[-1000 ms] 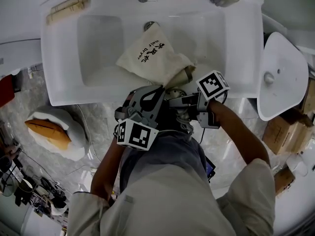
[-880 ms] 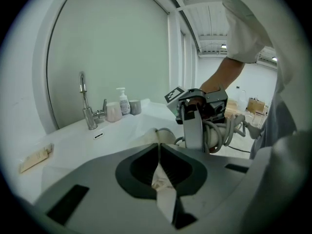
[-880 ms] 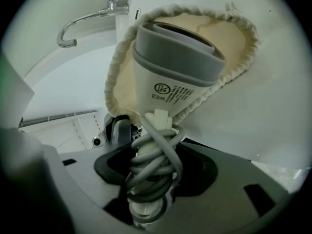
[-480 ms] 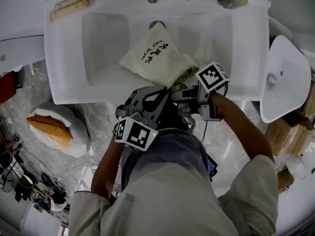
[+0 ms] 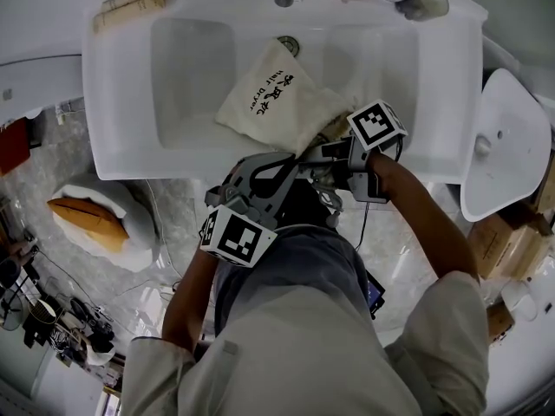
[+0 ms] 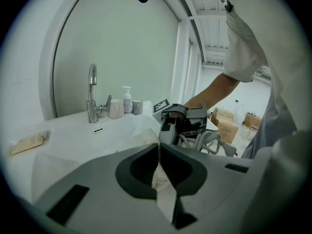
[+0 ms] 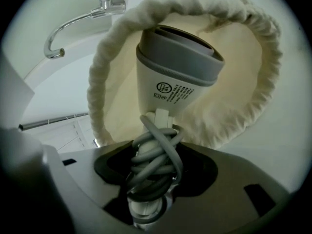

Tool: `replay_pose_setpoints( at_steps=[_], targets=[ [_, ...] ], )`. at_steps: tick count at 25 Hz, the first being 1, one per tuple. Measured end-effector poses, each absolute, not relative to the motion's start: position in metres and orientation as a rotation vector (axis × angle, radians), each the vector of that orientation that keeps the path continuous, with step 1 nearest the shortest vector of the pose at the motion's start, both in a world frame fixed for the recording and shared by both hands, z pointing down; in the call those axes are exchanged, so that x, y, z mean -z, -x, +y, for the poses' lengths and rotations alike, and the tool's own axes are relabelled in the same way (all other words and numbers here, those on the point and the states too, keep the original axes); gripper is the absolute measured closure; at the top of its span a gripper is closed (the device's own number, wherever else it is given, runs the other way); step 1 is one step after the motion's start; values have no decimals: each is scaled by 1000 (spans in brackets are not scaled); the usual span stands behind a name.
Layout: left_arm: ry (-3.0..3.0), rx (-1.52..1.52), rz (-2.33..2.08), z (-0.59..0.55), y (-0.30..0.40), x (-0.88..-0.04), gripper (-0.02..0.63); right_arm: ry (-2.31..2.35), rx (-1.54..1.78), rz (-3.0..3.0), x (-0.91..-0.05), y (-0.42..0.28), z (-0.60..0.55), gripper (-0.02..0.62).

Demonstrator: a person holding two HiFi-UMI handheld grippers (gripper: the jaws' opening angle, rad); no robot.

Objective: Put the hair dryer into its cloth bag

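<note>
Head view: the right tongs (image 5: 336, 146) have advanced toward the mouth of the bag (image 5: 273, 102), which lies in the sink (image 5: 121, 102). The left tongs (image 5: 295, 159) have kept their place at the mouth's near edge. Insertion is judged to be under way.

Left gripper view: the left tongs (image 6: 158, 155) are closed on a fold of bag cloth, holding the mouth open.

Right gripper view: the right tongs (image 7: 155, 179) clamp the dryer (image 7: 175, 77) by its handle, which is wrapped in the cord (image 7: 156, 155). The dryer head stands at the mouth, ringed by the bag rim. The body is not yet inside.
</note>
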State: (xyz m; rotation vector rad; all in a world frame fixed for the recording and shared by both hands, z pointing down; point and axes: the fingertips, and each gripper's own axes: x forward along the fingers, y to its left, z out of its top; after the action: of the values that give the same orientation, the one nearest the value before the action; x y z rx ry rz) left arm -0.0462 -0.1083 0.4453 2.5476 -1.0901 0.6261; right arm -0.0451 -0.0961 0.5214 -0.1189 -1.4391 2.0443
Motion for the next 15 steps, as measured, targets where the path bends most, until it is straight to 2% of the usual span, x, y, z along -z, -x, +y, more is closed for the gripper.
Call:
replay_pose_setpoints(
  at_steps=[9,15],
  targets=[
    [-2547,-538,-1067,-104,42,-431,583,137,-2104,-1443,-517,50,-98,347],
    [-2621,-478,-987,-98,51,-422,583,-41,-2260,-1490,-530,69,-124,347]
  ],
)
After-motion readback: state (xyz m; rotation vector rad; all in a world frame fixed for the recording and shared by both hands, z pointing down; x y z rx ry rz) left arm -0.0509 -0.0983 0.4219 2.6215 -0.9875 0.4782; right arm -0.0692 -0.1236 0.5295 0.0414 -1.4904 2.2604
